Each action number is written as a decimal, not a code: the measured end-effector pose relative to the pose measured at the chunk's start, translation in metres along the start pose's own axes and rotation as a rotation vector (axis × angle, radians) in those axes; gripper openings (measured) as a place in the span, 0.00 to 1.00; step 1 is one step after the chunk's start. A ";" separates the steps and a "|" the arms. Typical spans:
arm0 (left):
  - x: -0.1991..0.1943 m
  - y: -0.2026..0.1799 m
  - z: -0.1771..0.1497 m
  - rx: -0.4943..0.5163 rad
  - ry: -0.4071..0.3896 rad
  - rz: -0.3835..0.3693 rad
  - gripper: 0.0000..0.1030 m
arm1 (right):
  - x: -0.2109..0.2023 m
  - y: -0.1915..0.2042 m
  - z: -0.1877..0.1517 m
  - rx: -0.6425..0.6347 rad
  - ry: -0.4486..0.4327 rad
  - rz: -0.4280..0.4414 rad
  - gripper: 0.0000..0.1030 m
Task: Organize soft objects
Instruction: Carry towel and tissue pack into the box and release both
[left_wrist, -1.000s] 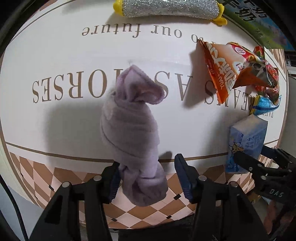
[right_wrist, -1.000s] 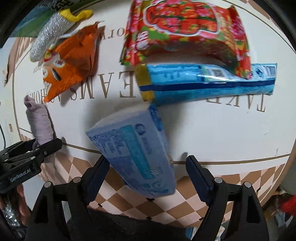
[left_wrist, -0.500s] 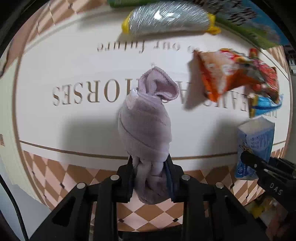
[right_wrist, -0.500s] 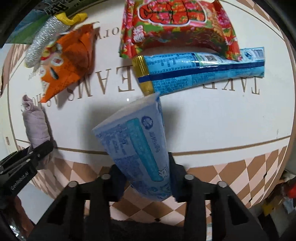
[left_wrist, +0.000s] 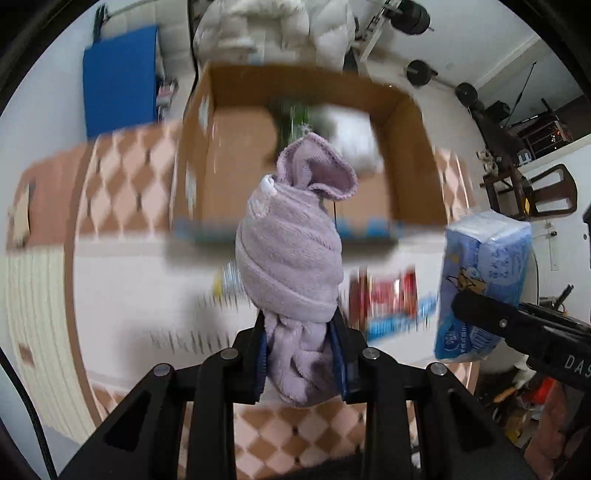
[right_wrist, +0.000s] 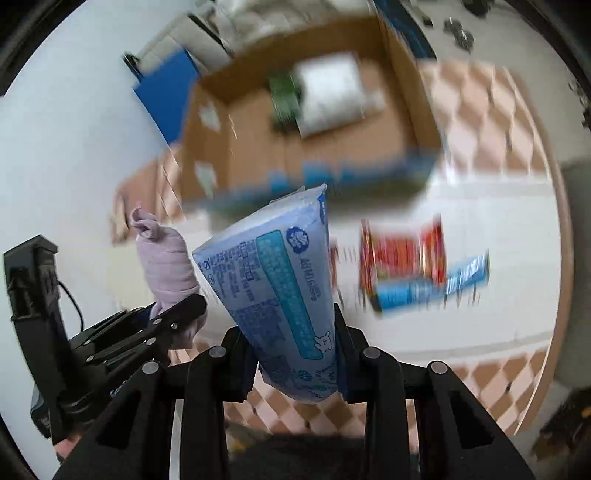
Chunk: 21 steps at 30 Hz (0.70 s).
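Left wrist view: left tool (left_wrist: 299, 354) clamps the lilac towel roll (left_wrist: 290, 258), right tool (right_wrist: 295, 354) grips the blue tissue pack (right_wrist: 280, 288), both off the worktop (left_wrist: 129, 288) and facing the cardboard box (left_wrist: 413, 155); snack packets (right_wrist: 402, 254) remain near its far edge.

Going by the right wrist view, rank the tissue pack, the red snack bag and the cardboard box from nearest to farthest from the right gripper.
1. Tissue pack: clamped in the right gripper.
2. Red snack bag: on the table, to the right.
3. Cardboard box: beyond the table's far edge, at the top.
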<state>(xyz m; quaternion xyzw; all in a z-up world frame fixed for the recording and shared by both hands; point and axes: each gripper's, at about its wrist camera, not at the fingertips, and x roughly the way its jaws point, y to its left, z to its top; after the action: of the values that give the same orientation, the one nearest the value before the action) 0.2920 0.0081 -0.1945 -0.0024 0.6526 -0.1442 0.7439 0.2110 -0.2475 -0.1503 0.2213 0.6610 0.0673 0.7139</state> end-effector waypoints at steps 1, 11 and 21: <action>0.001 0.002 0.027 -0.001 -0.009 0.018 0.25 | 0.007 0.011 0.013 -0.004 -0.017 -0.008 0.35; 0.084 0.022 0.172 0.010 0.148 0.101 0.25 | 0.114 0.037 0.160 0.078 0.038 -0.137 0.35; 0.162 0.037 0.213 0.000 0.279 0.150 0.25 | 0.216 -0.003 0.184 0.156 0.192 -0.196 0.35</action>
<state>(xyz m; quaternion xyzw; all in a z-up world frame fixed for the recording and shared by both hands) 0.5246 -0.0307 -0.3275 0.0663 0.7480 -0.0872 0.6546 0.4154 -0.2080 -0.3442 0.2031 0.7479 -0.0334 0.6311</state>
